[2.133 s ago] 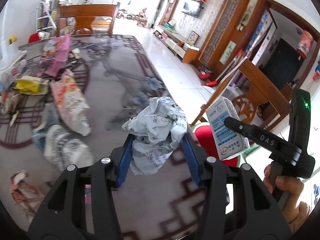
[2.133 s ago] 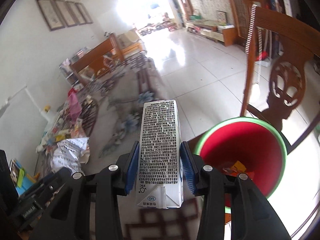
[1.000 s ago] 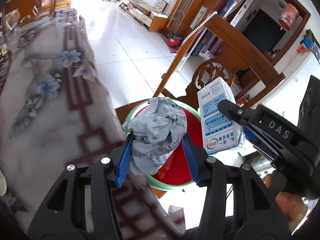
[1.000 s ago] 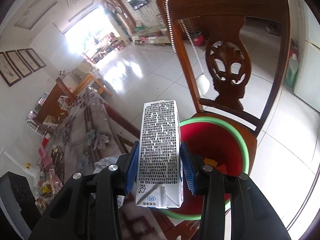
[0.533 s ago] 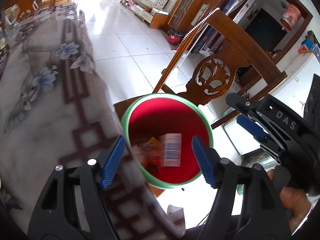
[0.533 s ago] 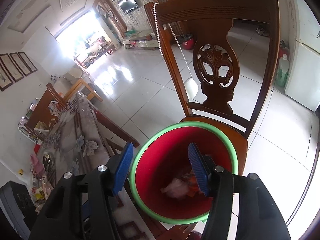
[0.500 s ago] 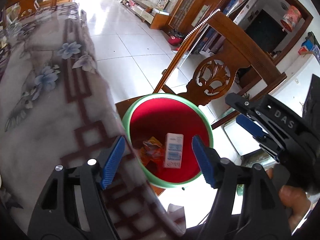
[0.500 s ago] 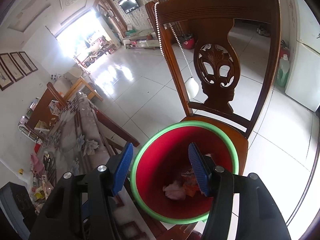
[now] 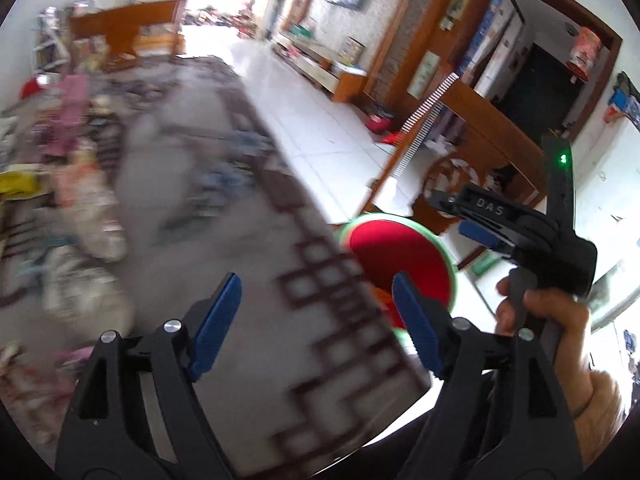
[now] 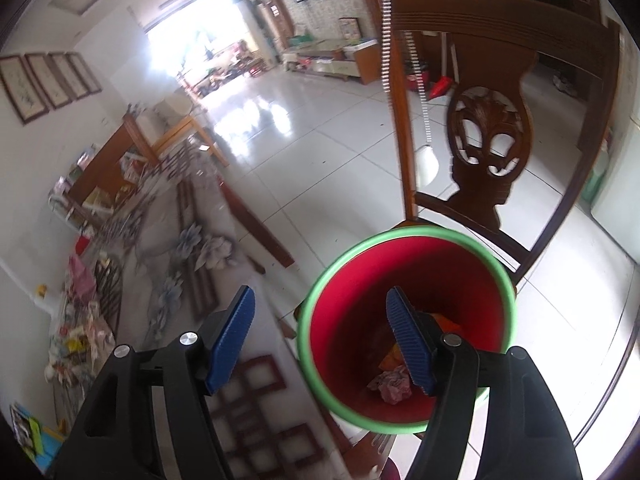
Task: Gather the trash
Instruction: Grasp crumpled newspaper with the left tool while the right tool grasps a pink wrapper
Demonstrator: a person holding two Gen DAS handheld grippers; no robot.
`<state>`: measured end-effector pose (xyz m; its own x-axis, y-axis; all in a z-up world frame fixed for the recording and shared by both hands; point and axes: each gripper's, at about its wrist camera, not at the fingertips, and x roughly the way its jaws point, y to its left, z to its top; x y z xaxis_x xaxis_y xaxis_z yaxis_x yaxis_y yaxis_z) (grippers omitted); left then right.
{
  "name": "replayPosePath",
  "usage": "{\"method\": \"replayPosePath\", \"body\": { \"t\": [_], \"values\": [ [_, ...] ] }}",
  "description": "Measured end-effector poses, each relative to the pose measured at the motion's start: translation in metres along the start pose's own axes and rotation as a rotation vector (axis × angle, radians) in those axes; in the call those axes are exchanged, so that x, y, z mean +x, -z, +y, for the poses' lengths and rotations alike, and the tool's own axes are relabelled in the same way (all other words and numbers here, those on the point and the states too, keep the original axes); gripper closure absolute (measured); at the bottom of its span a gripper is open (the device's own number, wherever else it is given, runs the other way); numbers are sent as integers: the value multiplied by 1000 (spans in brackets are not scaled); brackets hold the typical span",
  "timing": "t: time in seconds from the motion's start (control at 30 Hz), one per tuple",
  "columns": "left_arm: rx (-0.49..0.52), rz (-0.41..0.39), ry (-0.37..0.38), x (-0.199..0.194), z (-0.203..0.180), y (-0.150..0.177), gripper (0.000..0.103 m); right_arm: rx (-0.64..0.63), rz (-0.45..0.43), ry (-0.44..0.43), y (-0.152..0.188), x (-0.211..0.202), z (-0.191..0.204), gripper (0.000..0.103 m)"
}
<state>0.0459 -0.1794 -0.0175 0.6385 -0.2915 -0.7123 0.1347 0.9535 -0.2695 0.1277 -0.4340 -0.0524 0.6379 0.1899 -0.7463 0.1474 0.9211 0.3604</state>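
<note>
On the far left of the table: the remaining trash [image 9: 76, 216] lies in a blurred heap of bags and wrappers on the patterned tablecloth [image 9: 224, 240].
Left gripper: the left gripper [image 9: 316, 316] is wide open and holds nothing; it points over the tablecloth, toward the heap.
Bucket: the red bucket [image 10: 404, 232] with a green rim stands on the seat of a wooden chair [image 10: 492, 92], just beside the table edge; crumpled paper and orange scraps [image 10: 394, 380] lie at its bottom.
Right gripper: the right gripper [image 10: 320, 336] is also spread apart and empty, above the near side of the bucket.
Step in hand: I judge that both hands go back for more pieces.
How to do it well: slow the left hand so the view gets sharp, choose one piece at the edge of the heap, put the fingers on both sides of it, then close firmly.
Risk: a light bag may slip or drag its neighbours.
</note>
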Motion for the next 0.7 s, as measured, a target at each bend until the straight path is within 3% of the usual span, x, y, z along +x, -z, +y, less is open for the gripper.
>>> {"method": "replayPosePath", "body": {
  "t": [0.17, 0.3, 0.47, 0.57, 0.7],
  "values": [
    [-43, -78, -183, -54, 58, 24, 24, -100, 43, -63, 11, 5, 41, 31],
    [-106, -123, -318, -92, 112, 49, 20, -201, 113, -177, 29, 10, 87, 31],
    [-246, -87, -360, -105, 167, 71, 20, -260, 233, -365, 50, 17, 135, 24],
    [-315, -64, -365, -101, 192, 85, 20, -253, 370, -502, 66, 27, 158, 23],
    [-356, -47, -340, -90, 207, 94, 20, -258, 528, -606, 87, 40, 178, 22]
  ]
}}
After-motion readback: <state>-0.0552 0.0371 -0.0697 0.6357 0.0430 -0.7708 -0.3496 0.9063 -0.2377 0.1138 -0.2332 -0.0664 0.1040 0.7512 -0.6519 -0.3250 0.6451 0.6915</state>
